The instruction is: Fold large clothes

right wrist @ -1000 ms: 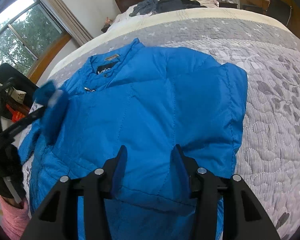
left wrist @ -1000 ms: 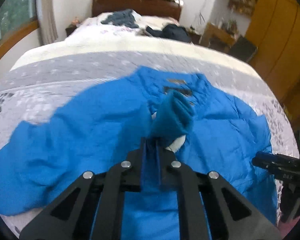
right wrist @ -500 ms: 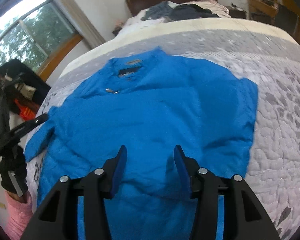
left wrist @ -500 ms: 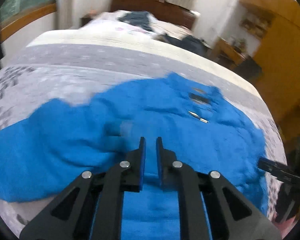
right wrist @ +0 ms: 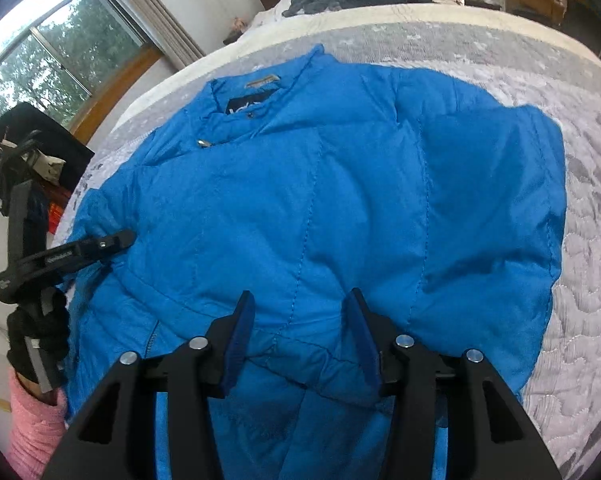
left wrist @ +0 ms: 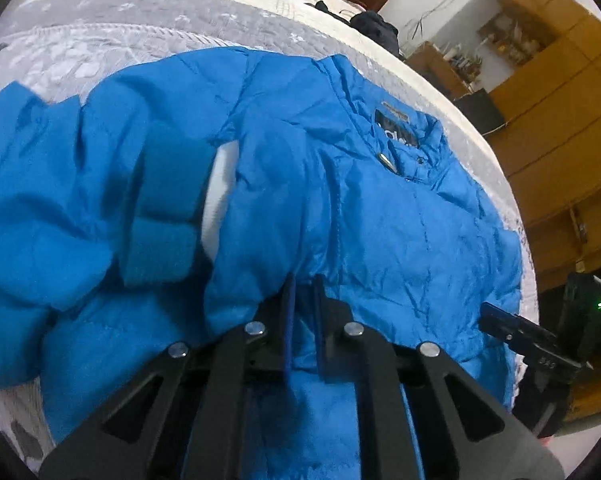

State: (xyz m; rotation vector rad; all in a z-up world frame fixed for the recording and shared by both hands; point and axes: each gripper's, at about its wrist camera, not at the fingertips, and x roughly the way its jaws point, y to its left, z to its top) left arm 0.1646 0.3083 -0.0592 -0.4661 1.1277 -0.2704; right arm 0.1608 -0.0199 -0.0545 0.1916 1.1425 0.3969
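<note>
Item: bright blue quilted puffer jacket [right wrist: 320,208], glossy nylon shell, stitched in soft padded panels, lying face up on a bed with a grey-and-white patterned quilted bedspread [right wrist: 588,288], directly ahead of and beneath both grippers. Collar [left wrist: 400,132] at the far end, with a dark inner label and a metal zip pull just beside it. Left sleeve [left wrist: 60,208] brought in across the body, lying to the left of the left gripper; its ribbed knit cuff [left wrist: 164,224], matte and teal-blue, rests on the chest with white lining showing beside it. Right sleeve side appears tucked, giving a squarish edge ahead and right of the right gripper. Left gripper [left wrist: 302,284]: jaws nearly together with a narrow gap, nothing seen clamped, tips low over the fabric. Right gripper [right wrist: 302,308]: jaws wide apart, empty, poised over the lower hem region. Progress, by judgement: the sleeves are folded inward; the lengthwise fold of body, hem toward collar, remains. Fabric puffy, slippery, prone to spring back.
</note>
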